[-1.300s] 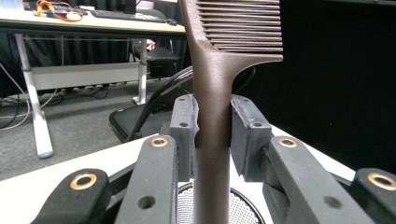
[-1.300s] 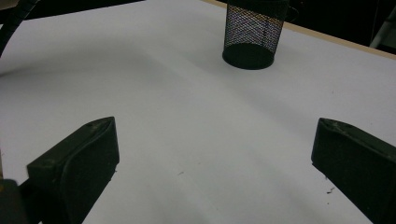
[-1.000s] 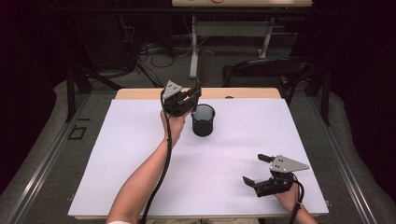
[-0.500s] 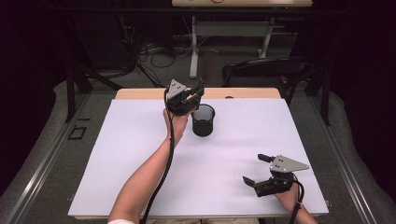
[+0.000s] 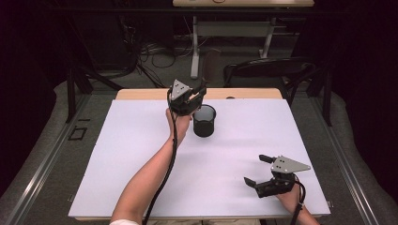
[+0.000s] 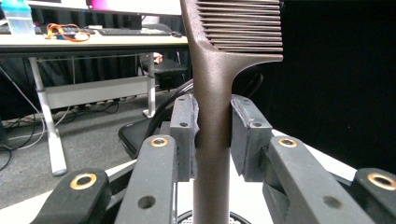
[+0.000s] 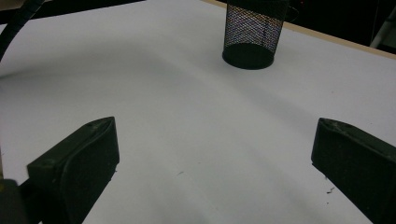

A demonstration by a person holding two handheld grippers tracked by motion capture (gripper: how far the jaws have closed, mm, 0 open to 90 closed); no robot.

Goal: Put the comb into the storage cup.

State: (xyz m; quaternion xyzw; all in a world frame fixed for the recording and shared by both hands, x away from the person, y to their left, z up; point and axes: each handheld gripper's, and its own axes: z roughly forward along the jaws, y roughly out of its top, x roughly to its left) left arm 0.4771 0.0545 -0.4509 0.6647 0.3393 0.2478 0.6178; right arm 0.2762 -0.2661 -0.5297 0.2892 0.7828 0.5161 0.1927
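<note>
One brown comb (image 6: 212, 116), pinched by its handle in the left gripper (image 5: 193, 96), upright above the black mesh cup (image 5: 204, 121). Light, stiff, rather smooth plastic; best gripped mid-handle, clear of the thin teeth. Right gripper (image 5: 256, 169) spread wide, resting empty near the table's (image 5: 117, 154) front edge.

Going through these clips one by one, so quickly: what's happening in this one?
A person at a white table works a tool in each hand. The left tool is clamped on the handle of a brown comb, held upright with its teeth on top, just above a black mesh cup at the far side of the table. The comb is not yet in the cup. The right tool sits open near the table's front right corner, holding nothing.
</note>
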